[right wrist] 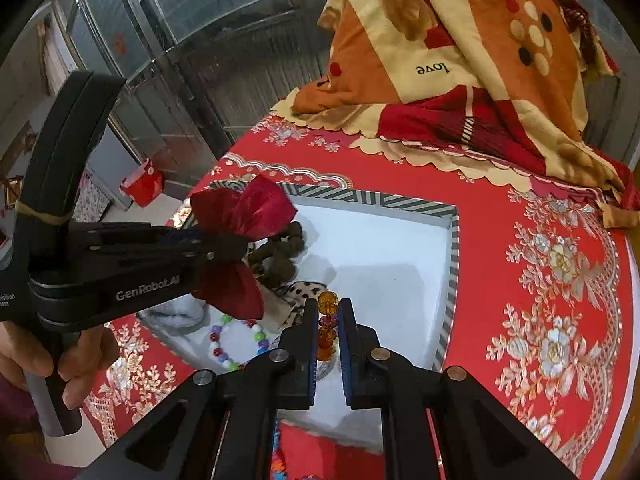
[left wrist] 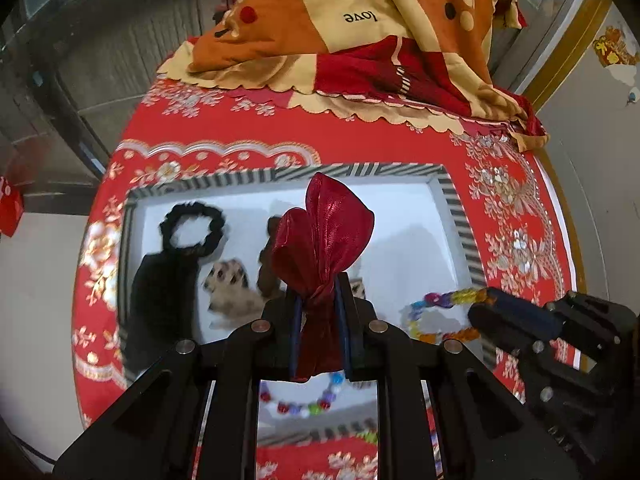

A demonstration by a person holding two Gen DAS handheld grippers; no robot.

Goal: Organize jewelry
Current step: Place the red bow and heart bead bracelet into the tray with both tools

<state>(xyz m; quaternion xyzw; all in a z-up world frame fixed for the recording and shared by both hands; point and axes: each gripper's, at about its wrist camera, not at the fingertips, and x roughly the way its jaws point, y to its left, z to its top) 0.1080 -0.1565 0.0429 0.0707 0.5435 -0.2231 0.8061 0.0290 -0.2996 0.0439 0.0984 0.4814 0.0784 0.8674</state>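
Observation:
My left gripper [left wrist: 319, 294] is shut on the knot of a shiny red fabric bow [left wrist: 326, 228], held above a white tray with a striped rim [left wrist: 456, 216]. In the tray lie a black scrunchie [left wrist: 192, 230], a leopard-print scrunchie [left wrist: 230, 284], a brown bead bracelet [left wrist: 267, 264] and a round-bead bracelet [left wrist: 304, 406]. My right gripper [right wrist: 328, 310] is shut on a bracelet of amber and coloured faceted beads [right wrist: 327, 322] over the tray's near part [right wrist: 384, 248]. The right wrist view shows the left gripper [right wrist: 230, 246] with the bow [right wrist: 248, 210] and a hand [right wrist: 68, 364] on its handle.
A red floral cloth [left wrist: 360, 136] covers the round table. An orange and red quilt [left wrist: 352, 32] is piled at the back edge. A dark fabric item [left wrist: 160, 300] lies at the tray's left side. A red bag [right wrist: 142, 184] stands on the floor beyond the table.

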